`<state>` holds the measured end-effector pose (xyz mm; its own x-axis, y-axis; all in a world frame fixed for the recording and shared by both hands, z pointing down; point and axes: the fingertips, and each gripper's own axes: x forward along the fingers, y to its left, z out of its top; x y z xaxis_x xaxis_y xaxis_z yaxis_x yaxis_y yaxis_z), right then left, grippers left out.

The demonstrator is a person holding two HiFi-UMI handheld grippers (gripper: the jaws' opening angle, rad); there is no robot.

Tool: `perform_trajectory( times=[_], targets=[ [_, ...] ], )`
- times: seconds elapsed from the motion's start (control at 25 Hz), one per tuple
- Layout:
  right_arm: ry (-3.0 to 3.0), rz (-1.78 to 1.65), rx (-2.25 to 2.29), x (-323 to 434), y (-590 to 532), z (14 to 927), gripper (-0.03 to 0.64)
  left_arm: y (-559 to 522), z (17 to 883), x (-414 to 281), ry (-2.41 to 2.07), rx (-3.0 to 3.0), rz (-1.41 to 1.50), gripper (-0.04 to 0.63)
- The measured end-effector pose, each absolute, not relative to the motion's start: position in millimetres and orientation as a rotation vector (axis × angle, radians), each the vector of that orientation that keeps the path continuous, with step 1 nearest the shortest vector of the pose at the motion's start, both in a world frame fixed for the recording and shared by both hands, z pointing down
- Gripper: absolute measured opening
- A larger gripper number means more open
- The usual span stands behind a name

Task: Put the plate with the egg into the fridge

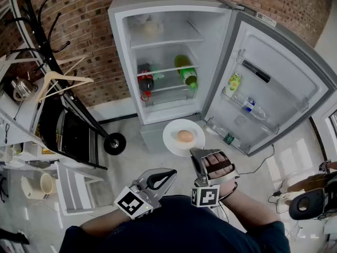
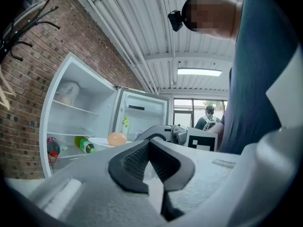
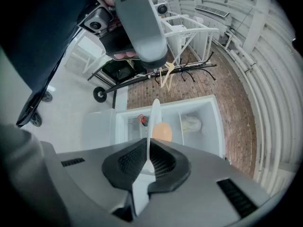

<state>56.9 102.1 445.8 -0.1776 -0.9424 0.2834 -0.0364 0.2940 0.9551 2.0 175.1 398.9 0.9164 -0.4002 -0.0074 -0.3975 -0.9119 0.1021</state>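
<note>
While the right tool (image 1: 197,152) pinches the rim of the plate (image 1: 176,126), the egg (image 1: 185,136) rests at its centre, before the open fridge (image 1: 122,46). Left tool (image 1: 169,174) is pressed together, empty.

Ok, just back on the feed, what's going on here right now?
A person stands facing the open fridge with a gripper in each hand. The right gripper has its fingers closed on the rim of the white plate, held out in front of the fridge with the egg sitting on it. The plate is not inside yet. The left gripper is shut, empty, and held low near the body.
</note>
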Motion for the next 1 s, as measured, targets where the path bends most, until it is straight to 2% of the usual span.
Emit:
perform_trajectory(
  times=[0.68,1.0],
  targets=[
    [-1.521,-1.100,0.922,58.3,94.8,449.0,0.020,175.8,394.9,6.5,-0.680,2.975,-0.022,0.000],
    [-1.551,-1.127,0.901,78.1,83.5,462.5,0.020,176.9,413.6,29.9,-0.755,2.926,0.020,0.000]
  ],
)
